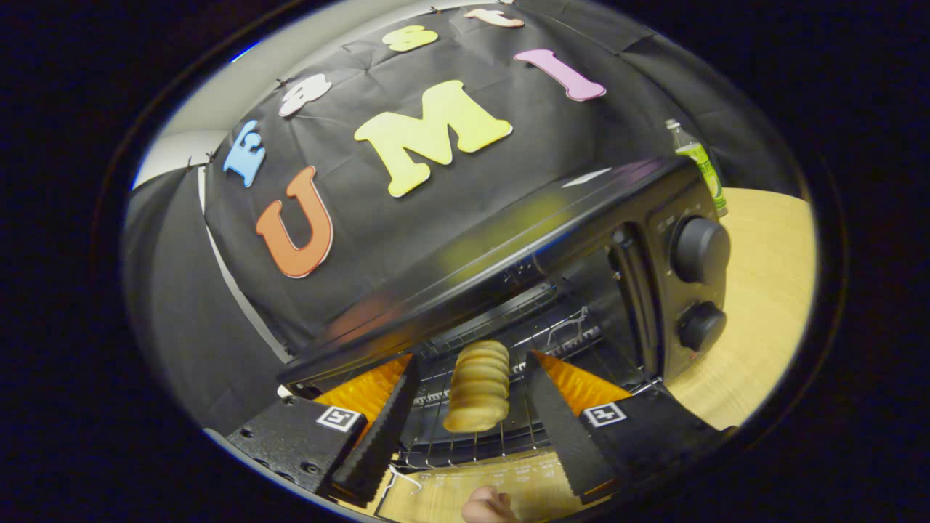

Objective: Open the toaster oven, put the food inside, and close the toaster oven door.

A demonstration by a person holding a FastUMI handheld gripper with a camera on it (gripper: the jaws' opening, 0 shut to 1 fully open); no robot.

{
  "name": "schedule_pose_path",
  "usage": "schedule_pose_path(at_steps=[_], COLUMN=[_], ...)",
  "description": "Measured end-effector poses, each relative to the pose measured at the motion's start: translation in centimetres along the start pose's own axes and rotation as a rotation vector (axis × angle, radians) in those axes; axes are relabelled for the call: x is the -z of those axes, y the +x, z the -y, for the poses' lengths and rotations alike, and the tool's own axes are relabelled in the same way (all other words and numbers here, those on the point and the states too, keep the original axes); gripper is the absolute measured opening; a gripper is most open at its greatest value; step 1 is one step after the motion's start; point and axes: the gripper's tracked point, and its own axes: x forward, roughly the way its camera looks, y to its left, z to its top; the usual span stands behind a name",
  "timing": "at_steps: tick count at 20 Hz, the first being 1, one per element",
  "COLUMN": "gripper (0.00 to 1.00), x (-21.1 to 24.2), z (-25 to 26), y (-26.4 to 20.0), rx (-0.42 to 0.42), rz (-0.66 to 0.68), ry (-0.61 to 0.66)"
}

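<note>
- Gripper view: your gripper (472,414) has its jaws wide apart, and the ridged pastry (477,386) lies between the fingers with a gap on each side, touching neither.
- The pastry looks to rest on the wire rack (465,443) inside the toaster oven (581,254), whose mouth gapes open. I judge the food is delivered, so closing is what remains.
- Draw straight back along the fingers first, keeping them spread so no pad drags the pastry off the rack.
- The glass door (465,490) seems to hang open below the fingers, beside a hand (488,505); come under its outer edge and lift in an arc.
- Keep off the two knobs (699,250) on the panel.
- The green bottle (699,163) stands beyond the oven, well apart; ignore it.
</note>
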Motion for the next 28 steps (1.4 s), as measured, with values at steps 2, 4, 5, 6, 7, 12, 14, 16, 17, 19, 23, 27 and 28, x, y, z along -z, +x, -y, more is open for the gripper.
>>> schedule_pose_path(at_steps=[2, 4, 5, 6, 7, 12, 14, 16, 17, 19, 23, 27, 28], gripper=[0.99, 0.99, 0.99, 0.99, 0.99, 0.99, 0.99, 0.99, 0.99, 0.99, 1.0, 1.0, 1.0], x=[0.0, 0.2, 0.3, 0.2, 0.2, 1.7, 3.1, 4.2, 4.9, 6.6, 10.1, 13.1, 13.5], z=[-0.2, 0.0, 0.0, -0.1, -0.2, 0.5, 1.4, 2.2, 2.8, 3.4, 3.7, 3.5, 3.4], y=[-1.4, -3.2, -4.1, -5.0, -6.0, -10.0, -11.2, -12.0, -12.5, -13.3, -14.7, -15.0, -14.7], rx=[0.0, 0.01, 0.012, 0.011, 0.01, 0.05, 0.089, 0.13, 0.161, 0.192, 0.227, 0.247, 0.243], rz=[-0.007, -0.03, -0.036, -0.033, -0.031, -0.091, -0.164, -0.204, -0.227, -0.273, -0.339, -0.382, -0.39], ry=[-0.002, -0.007, -0.01, -0.01, -0.014, -0.081, -0.118, -0.172, -0.208, -0.272, -0.358, -0.358, -0.355])
